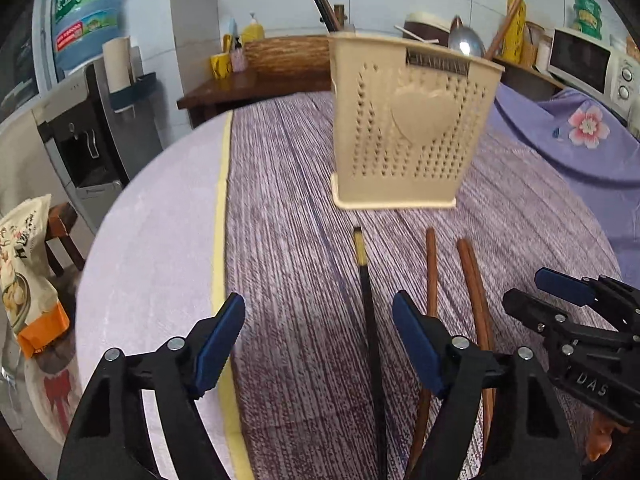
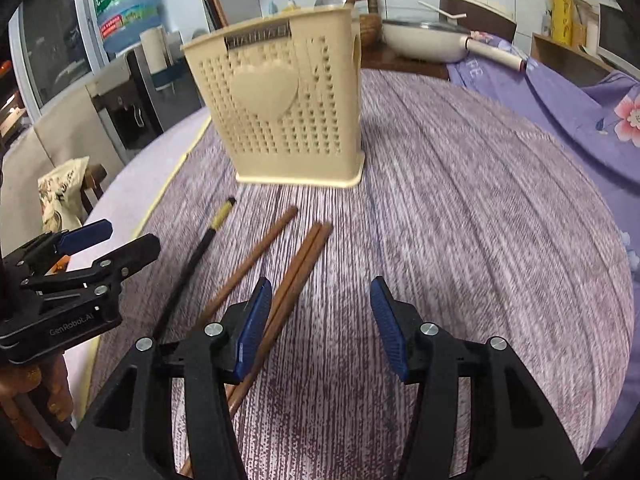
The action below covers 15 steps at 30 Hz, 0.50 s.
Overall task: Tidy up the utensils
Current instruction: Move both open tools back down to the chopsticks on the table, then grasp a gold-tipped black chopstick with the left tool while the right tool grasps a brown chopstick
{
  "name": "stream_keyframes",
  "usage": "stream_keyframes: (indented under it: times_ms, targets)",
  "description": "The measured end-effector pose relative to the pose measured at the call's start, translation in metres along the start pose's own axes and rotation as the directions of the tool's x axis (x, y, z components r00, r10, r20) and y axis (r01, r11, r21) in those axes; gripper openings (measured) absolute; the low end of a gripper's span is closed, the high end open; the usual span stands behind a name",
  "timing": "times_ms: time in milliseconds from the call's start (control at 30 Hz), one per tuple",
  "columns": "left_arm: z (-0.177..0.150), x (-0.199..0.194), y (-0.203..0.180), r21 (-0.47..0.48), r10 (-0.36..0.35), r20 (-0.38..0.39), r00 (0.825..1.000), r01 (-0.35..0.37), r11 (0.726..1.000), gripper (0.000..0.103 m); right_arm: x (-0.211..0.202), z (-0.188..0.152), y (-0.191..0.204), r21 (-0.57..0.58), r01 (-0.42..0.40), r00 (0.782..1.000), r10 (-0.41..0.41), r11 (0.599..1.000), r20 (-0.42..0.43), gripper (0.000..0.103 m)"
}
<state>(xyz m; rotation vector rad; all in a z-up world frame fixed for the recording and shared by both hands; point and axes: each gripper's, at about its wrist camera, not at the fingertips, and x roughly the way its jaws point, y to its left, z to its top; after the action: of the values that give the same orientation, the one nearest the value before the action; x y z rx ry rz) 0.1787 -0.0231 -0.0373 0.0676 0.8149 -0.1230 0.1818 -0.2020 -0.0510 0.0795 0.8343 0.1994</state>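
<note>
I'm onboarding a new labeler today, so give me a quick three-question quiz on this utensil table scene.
1. True or false: the beige holder lies on its side.
2. How many chopsticks lie on the cloth in front of the holder? A) two B) four C) six
3. Fill in: the black chopstick lies between the fingers of the ___ tool.

Key:
1. False; it stands upright.
2. B: one black, three brown chopsticks.
3. Left tool; open, not touching it. The right tool is open too.
</note>
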Motion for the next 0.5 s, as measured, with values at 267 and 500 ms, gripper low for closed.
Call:
stream_keyframes:
  times_ms: [267,500]
  targets:
    - [-0.006,0.014,-0.010,0.005,-0.004,-0.035,0.999,0.004,1.000,0.063,0.017,-0.006,0.009,-0.002,0.034,0.998,-0.034,0.999,-0.053,0.042]
    - [-0.006,0.028,-0.015,0.009,0.000,-0.069,0.998,0.000,1.000,0.057,0.021,0.000,0.011,0.004,0.040,0.997,-0.040,0.999,-0.066,0.035]
